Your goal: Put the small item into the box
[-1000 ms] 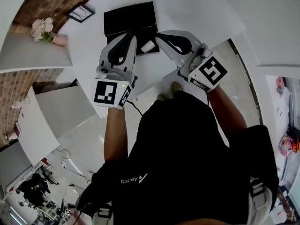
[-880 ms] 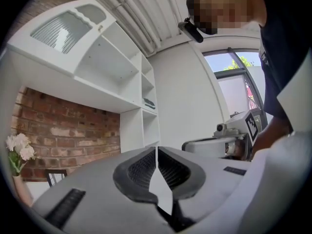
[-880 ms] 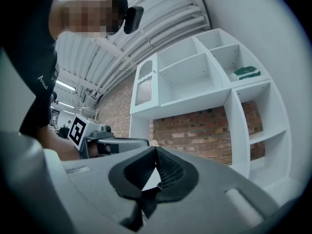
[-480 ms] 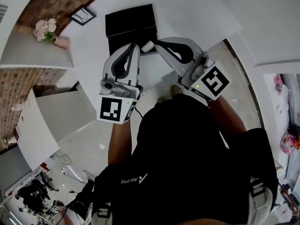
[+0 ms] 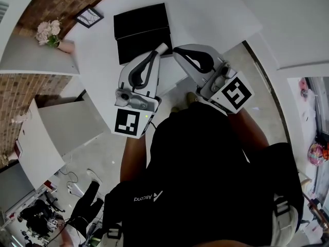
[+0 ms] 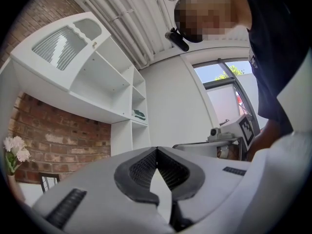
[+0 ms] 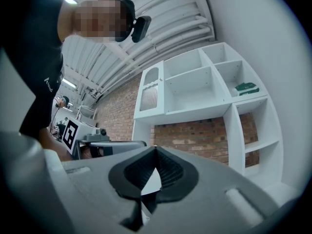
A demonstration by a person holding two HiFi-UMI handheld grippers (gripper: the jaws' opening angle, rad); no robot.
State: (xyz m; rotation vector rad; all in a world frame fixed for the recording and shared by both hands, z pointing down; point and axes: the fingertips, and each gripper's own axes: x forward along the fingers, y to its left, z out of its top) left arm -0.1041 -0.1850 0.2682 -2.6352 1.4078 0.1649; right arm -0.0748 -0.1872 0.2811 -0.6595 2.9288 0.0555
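A black box point(image 5: 144, 48) lies open on the white table point(image 5: 205, 14), its black lid point(image 5: 141, 20) beyond it. The small white item point(image 5: 162, 48) rests at the box's near right corner. My left gripper point(image 5: 156, 54) points at it, tip right beside the item; whether they touch I cannot tell. In the left gripper view its jaws point(image 6: 156, 149) are shut tip to tip with nothing between them. My right gripper point(image 5: 177, 50) sits just right of the item, and its jaws point(image 7: 155, 148) are also shut and empty.
A vase of pale flowers point(image 5: 47, 33) and a small picture frame point(image 5: 90, 15) stand at the table's far left. White cabinets point(image 5: 67, 122) stand to the left of the person. Open white shelving point(image 7: 204, 87) on a brick wall faces the grippers.
My left gripper has slid right and back toward the person, so its tip now lies beside the white item. The right gripper has hardly moved.
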